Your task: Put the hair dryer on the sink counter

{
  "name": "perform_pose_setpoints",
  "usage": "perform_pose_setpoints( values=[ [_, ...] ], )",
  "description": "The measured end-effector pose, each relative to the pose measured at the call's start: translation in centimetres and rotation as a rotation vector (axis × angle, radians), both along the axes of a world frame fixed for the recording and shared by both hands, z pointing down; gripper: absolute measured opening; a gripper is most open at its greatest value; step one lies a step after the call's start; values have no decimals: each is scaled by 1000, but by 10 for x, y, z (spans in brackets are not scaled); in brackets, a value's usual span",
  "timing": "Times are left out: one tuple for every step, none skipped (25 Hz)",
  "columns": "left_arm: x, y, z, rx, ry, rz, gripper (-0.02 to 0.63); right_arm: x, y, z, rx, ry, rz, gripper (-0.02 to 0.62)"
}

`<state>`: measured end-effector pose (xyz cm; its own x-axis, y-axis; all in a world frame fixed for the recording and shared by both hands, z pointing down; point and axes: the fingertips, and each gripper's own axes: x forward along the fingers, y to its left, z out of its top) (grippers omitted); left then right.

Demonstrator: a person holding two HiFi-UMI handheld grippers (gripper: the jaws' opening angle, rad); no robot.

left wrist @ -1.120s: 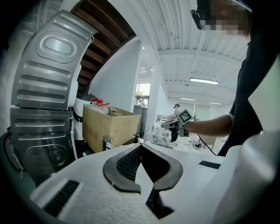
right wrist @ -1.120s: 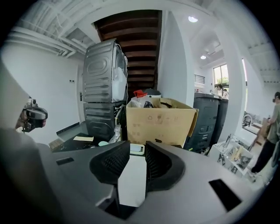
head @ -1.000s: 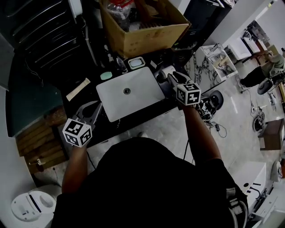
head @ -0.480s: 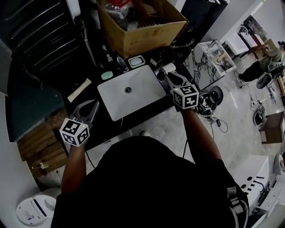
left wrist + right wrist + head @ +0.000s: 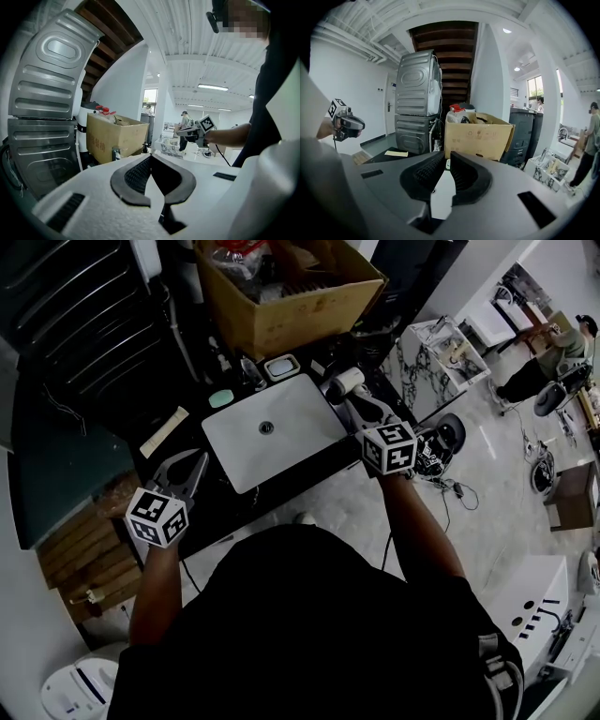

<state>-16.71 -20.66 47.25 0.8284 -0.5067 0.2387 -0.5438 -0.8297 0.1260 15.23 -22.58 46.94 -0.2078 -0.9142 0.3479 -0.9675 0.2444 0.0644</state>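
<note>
Sink [image 5: 300,423] in head view, ceiling lights [image 5: 213,86] in gripper views

- left gripper [image 5: 151,157]: white plastic shell, matt and finely grained; its pads [image 5: 135,176] are dark, ribbed and dull.
- right gripper [image 5: 446,162]: grey plastic shell, matt and smooth; black pads [image 5: 424,174] with a fine ribbed texture.
- sink counter [image 5: 192,423]: black, smooth top.
- basin [image 5: 300,427]: white, smooth, ceramic-looking, slight sheen.
- cardboard box [image 5: 478,136] at the counter's back edge: plain brown card, dull.
- stacked appliances [image 5: 417,98]: silver-grey pressed sheet metal, ribbed panels, satin sheen.
- stair underside [image 5: 445,47]: dark brown wooden boards.
- floor [image 5: 506,493]: pale, glossy, stone-like.
- planks [image 5: 84,549]: rough brown wood.
</note>
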Motion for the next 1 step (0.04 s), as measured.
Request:
perform_pose_setpoints(
  values=[
    [0,0,-1,2,1,2,14,-1,1,-1,4,-4,1,44]
  ],
)
